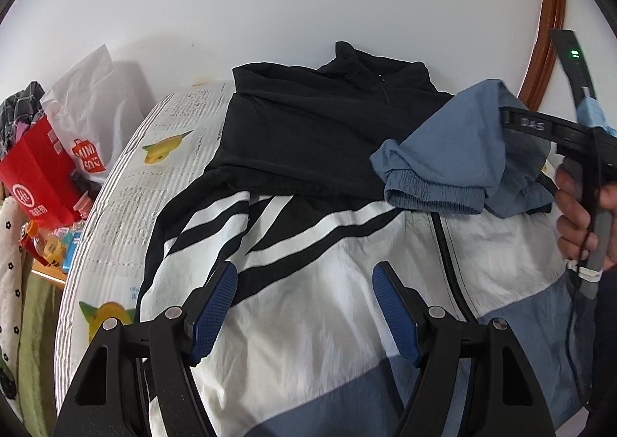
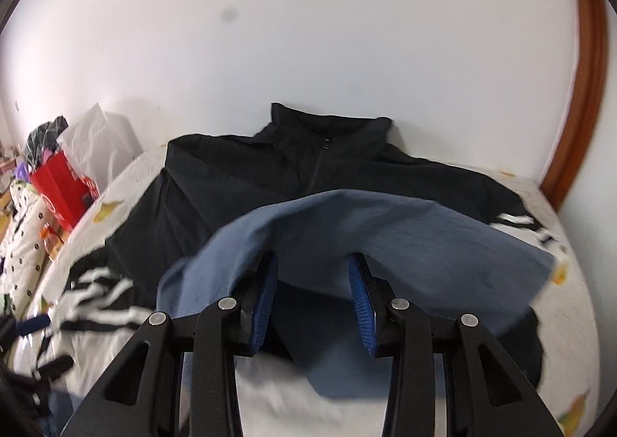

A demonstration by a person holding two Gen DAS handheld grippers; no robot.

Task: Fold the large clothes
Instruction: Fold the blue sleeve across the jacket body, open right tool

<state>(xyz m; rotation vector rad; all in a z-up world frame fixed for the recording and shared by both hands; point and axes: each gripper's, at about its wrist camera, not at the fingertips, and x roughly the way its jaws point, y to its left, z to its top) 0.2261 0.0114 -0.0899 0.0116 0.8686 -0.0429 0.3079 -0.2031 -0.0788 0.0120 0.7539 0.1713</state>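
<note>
A black, white and blue zip jacket (image 1: 308,282) lies spread on the bed, collar toward the wall. Its left sleeve is folded across the chest. My left gripper (image 1: 304,290) is open and empty, hovering over the white chest panel. My right gripper (image 2: 313,282) has its jaws apart, with the blue right sleeve (image 2: 347,221) draped over both fingertips. In the left wrist view the right gripper (image 1: 509,117) carries the blue sleeve (image 1: 455,151) over the jacket's right chest, cuff hanging down. The jacket's black shoulders (image 2: 308,167) lie beyond it.
The bed sheet (image 1: 173,151) is white with printed text and yellow figures. A red paper bag (image 1: 38,182) and a white plastic bag (image 1: 85,120) stand left of the bed, with bottles below. A white wall is behind; a brown wooden frame (image 1: 547,32) curves at right.
</note>
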